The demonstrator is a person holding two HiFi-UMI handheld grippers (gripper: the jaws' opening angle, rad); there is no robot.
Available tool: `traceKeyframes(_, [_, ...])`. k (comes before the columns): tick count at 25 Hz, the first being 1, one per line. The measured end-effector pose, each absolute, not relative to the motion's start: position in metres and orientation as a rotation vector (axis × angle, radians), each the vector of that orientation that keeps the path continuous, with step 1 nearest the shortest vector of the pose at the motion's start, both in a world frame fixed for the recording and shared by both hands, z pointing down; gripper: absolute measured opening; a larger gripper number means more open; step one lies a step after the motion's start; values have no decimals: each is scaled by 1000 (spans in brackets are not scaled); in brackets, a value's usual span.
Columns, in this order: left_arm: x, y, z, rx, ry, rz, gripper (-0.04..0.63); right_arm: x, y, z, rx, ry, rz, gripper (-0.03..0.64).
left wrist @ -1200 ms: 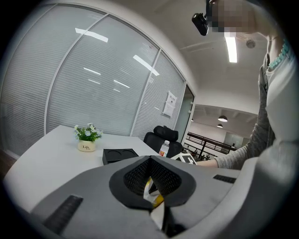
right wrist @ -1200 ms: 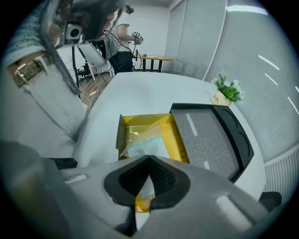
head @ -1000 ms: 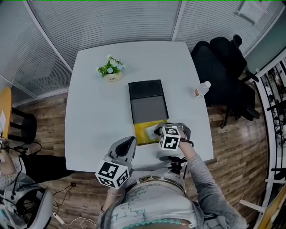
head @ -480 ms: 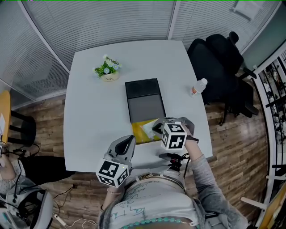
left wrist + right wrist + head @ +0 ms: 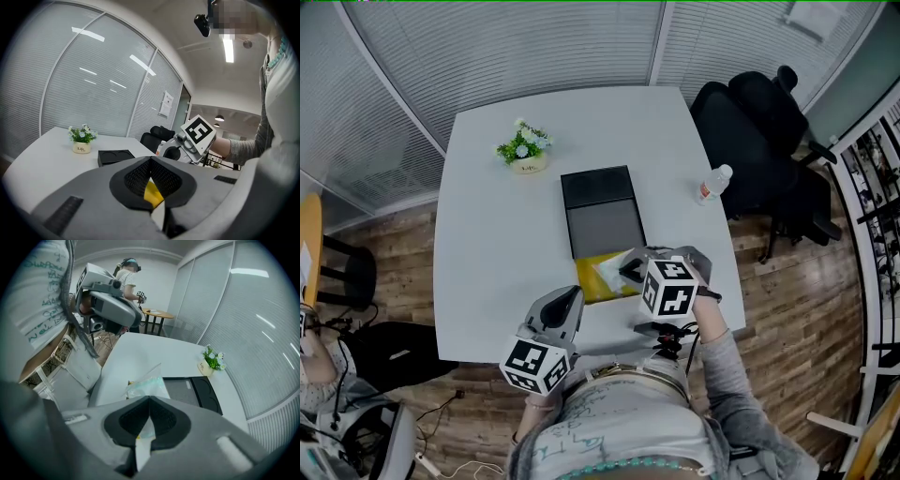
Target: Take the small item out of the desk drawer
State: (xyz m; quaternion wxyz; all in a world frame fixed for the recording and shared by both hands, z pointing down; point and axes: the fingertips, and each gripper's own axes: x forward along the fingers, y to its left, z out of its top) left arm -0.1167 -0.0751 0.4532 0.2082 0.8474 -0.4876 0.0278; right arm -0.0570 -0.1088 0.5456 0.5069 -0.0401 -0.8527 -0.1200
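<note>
A black desk organiser (image 5: pixel 598 187) lies mid-table, its yellow drawer (image 5: pixel 592 284) pulled out toward me. Just above the drawer's right part, my right gripper (image 5: pixel 625 271) is shut on a clear plastic packet (image 5: pixel 609 268) with something pale inside. In the right gripper view the packet (image 5: pixel 145 386) sticks out past the closed jaws (image 5: pixel 149 403), with the organiser (image 5: pixel 199 393) below. My left gripper (image 5: pixel 572 296) hovers at the table's front edge, left of the drawer. Its jaws (image 5: pixel 151 160) meet with nothing held, and the drawer's yellow shows behind them.
A small potted plant (image 5: pixel 525 148) stands at the back left of the white table (image 5: pixel 487 244). A water bottle (image 5: pixel 711 186) lies near the right edge. A black office chair (image 5: pixel 759 131) stands right of the table. Another person (image 5: pixel 127 275) stands by a far round table.
My right gripper has lifted upward out of the yellow drawer, carrying the clear packet. The left gripper has stayed where it was.
</note>
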Motion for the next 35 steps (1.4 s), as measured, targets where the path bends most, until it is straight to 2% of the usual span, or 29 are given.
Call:
traceKeyframes(21, [-90,-67,449,2367,-1288,79,-3,-52,-97,530,-132,-2101,-321,3])
traceKeyframes(35, [-58,-75,453,2378,-1249,98,-3,21,-127,537,3,-2069,-261,3])
